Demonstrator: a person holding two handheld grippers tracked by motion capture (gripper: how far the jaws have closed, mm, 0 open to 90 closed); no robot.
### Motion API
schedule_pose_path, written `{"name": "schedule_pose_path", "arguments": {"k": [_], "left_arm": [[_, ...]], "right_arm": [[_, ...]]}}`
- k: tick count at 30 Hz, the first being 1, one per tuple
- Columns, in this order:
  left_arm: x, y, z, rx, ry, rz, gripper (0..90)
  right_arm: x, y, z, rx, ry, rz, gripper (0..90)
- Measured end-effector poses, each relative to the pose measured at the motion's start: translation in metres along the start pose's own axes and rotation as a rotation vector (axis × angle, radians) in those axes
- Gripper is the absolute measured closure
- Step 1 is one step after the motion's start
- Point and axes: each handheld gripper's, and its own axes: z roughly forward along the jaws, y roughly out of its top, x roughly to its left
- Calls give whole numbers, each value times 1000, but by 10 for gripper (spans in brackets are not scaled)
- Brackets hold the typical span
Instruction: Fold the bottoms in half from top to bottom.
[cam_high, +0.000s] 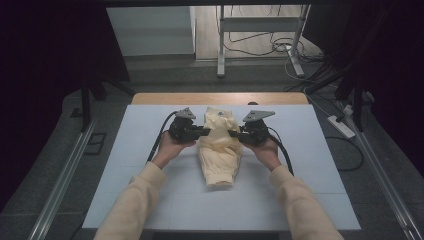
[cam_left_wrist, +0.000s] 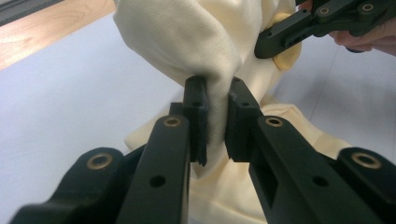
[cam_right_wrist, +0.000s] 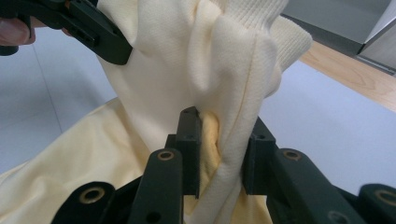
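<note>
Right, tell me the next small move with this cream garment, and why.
Probably carry both grippers together toward the person and lay the raised end over the lower part. The left gripper and the right gripper each pinch a bunched side of the cream garment, whose far end is lifted while its cuffed end lies on the white table, which looks like a fold half done.

One pale yellow garment (cam_high: 219, 145) on the table. Two black grippers on it: left gripper (cam_high: 204, 132), right gripper (cam_high: 233, 133). Two hands behind them, left hand (cam_high: 170, 146) and right hand (cam_high: 267, 150). One white table mat (cam_high: 300, 165). One power strip (cam_high: 341, 126) on the floor. One metal stand (cam_high: 260, 30) beyond.
</note>
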Motion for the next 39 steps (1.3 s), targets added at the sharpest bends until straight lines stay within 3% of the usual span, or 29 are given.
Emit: {"name": "schedule_pose_path", "arguments": {"k": [13,39], "left_arm": [[-8,-15,1,10,-22,1,794],[-17,-30,8,42,-42,3,780]], "right_arm": [[9,-11,-1,18,25,-8,716],[15,-30,0,53,52,3,696]]}}
